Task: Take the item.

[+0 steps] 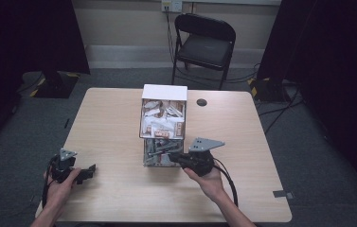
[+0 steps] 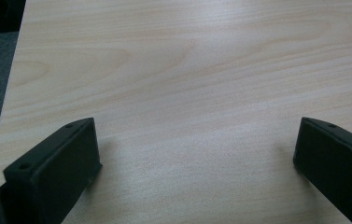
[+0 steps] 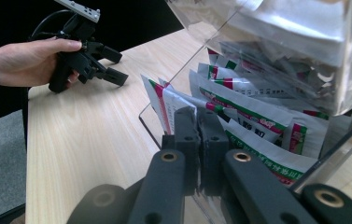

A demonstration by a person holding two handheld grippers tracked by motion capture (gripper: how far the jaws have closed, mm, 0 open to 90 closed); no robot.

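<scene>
Tongs (image 3: 197, 126) in the right hand were pressed together at the packets (image 3: 257, 126) in the clear dispenser's (image 1: 163, 123) lower tray, at table (image 1: 110, 123) centre; whether a packet was pinched could not be told. Left tongs (image 1: 87, 172), at 8 o'clock, rested wide apart.

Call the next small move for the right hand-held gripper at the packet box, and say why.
Probably draw the right hand-held gripper straight back out of the clear box, slowly. Its jaws stand closed at the top edge of a red-and-green packet in the lower tier, though whether they truly pinch it is hard to tell. Neighbouring packets lean close and could drag along.
</scene>
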